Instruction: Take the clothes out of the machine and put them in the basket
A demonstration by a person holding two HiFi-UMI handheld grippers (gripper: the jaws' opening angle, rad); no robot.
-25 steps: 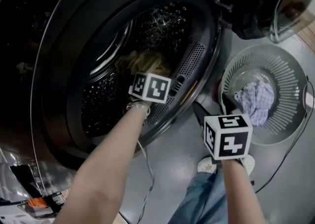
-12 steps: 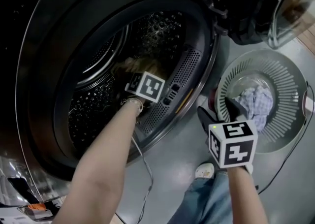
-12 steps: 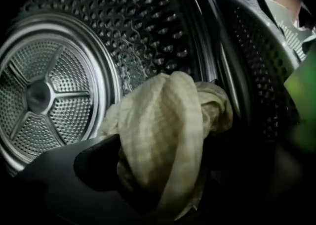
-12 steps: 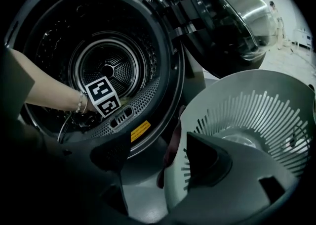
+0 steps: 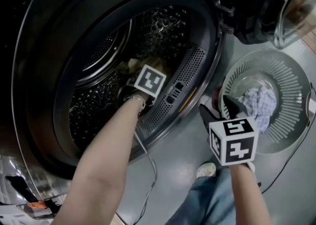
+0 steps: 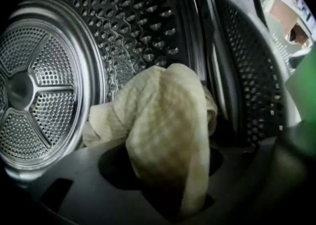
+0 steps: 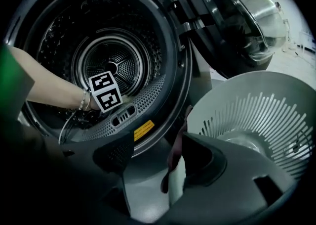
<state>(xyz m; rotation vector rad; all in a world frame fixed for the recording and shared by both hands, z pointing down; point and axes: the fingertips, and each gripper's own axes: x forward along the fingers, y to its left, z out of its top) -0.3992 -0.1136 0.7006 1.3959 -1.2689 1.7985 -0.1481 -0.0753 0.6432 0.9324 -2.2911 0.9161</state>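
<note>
Currently in the take-out step. Far left, inside the machine drum (image 5: pixel 94 100), the left gripper (image 6: pixel 170 197) has just brought its fingers in on a cream cloth (image 6: pixel 163 120). The cloth stands bunched up out of the gap, so I read it as pinched, with its other end trailing on the drum wall.

Judged next move: draw the cloth near and rightward, out through the door opening. Lift enough that the trailing end clears the perforated rim (image 5: pixel 190 78) at the lower lip; a snag there seems the main risk. The opening is wide around the forearm.

Right of the machine, bare floor (image 5: pixel 177 155) gives open passage. The right gripper (image 5: pixel 220 111) hangs over that floor, just beside the basket (image 5: pixel 291 78). Its fingers are partly apart after narrowing a little, with nothing between them.

The open door (image 5: pixel 266 6) overhangs the basket's far side, so the near side looks the freer approach. A checked cloth (image 5: pixel 259 101) already lies in the basket, and room remains.
</note>
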